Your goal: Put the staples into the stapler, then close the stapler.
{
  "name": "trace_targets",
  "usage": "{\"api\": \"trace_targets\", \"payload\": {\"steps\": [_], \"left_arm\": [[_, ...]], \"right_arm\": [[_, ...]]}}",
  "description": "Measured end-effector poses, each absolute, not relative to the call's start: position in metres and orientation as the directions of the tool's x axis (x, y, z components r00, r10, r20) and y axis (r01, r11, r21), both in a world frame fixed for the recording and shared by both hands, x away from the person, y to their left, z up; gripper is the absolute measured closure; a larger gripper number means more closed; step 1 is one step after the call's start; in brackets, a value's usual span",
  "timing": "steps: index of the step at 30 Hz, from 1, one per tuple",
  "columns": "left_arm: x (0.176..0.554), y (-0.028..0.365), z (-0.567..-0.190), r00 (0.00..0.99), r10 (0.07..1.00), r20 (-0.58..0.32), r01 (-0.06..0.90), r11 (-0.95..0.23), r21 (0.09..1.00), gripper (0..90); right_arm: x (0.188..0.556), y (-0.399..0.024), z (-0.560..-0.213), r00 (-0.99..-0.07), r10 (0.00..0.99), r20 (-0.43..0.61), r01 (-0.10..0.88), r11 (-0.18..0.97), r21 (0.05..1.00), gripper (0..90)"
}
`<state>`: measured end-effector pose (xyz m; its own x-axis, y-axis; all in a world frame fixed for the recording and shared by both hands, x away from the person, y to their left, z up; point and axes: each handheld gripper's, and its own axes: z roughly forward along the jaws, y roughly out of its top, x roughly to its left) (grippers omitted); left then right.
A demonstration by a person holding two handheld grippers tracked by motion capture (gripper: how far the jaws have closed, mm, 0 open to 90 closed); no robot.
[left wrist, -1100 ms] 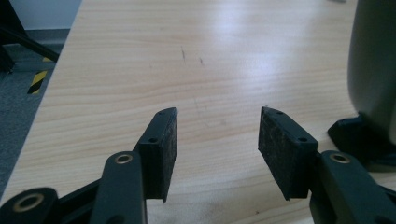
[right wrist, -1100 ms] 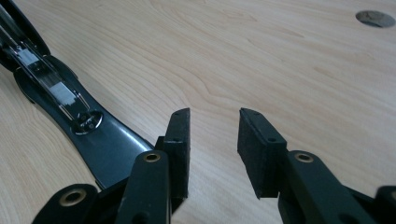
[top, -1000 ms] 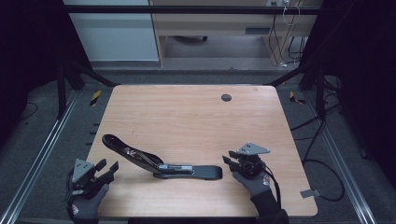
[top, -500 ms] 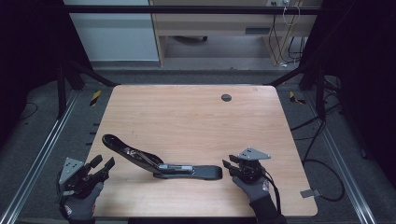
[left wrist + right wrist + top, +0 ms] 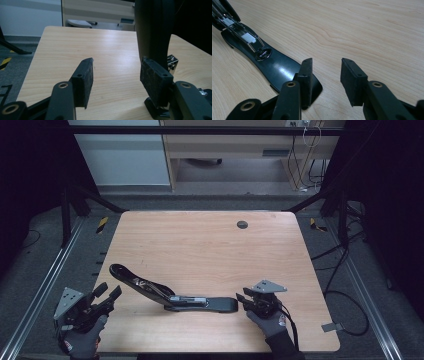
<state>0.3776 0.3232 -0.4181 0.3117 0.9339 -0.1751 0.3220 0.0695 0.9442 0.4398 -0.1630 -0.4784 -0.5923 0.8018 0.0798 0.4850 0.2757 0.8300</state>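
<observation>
We see the stapler [image 5: 172,292] lying opened on the worktop [image 5: 200,245], long axis ten-to-four, its base end just at nine o'clock of our right hand-held gripper [image 5: 245,300], released like the farther left hand-held gripper [image 5: 107,292].

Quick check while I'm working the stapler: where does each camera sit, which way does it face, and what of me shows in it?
High view: above the near side, facing forward and down on the table; both gloved hands, left hand-held gripper and right hand-held gripper show.
Left gripper view: rides the left hand-held gripper, looking across the table between its open jaws; raised stapler arm at right.
Right gripper view: rides the right hand-held gripper, looking down at the tabletop; open jaws by the stapler's base end.
Shared: all show the opened black stapler.
</observation>
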Motion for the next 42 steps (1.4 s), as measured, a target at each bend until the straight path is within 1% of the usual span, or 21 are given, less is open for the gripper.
{"api": "trace_targets", "payload": {"steps": [13,26,31,35,42], "left_arm": [[0.372,0.319,-0.406,0.325,0.929,-0.176,0.281,0.083,0.956,41.5],[0.371,0.298,-0.391,0.348,0.924,-0.159,0.237,0.077,0.969,39.9],[0.376,0.287,-0.388,0.347,0.928,-0.133,0.227,0.055,0.972,39.8],[0.379,0.285,-0.387,0.334,0.932,-0.137,0.23,0.06,0.971,39.4],[0.389,0.28,-0.388,0.313,0.942,-0.125,0.243,0.048,0.969,39.3]], "right_arm": [[0.439,-0.161,-0.479,-0.598,0.798,0.078,0.483,0.281,0.829,62.6],[0.438,-0.157,-0.479,-0.602,0.794,0.087,0.483,0.275,0.831,62.6],[0.436,-0.155,-0.482,-0.612,0.786,0.086,0.483,0.285,0.828,66.0],[0.435,-0.156,-0.482,-0.611,0.786,0.092,0.485,0.28,0.828,68.2],[0.434,-0.157,-0.482,-0.615,0.782,0.1,0.486,0.276,0.829,69.3]]}}
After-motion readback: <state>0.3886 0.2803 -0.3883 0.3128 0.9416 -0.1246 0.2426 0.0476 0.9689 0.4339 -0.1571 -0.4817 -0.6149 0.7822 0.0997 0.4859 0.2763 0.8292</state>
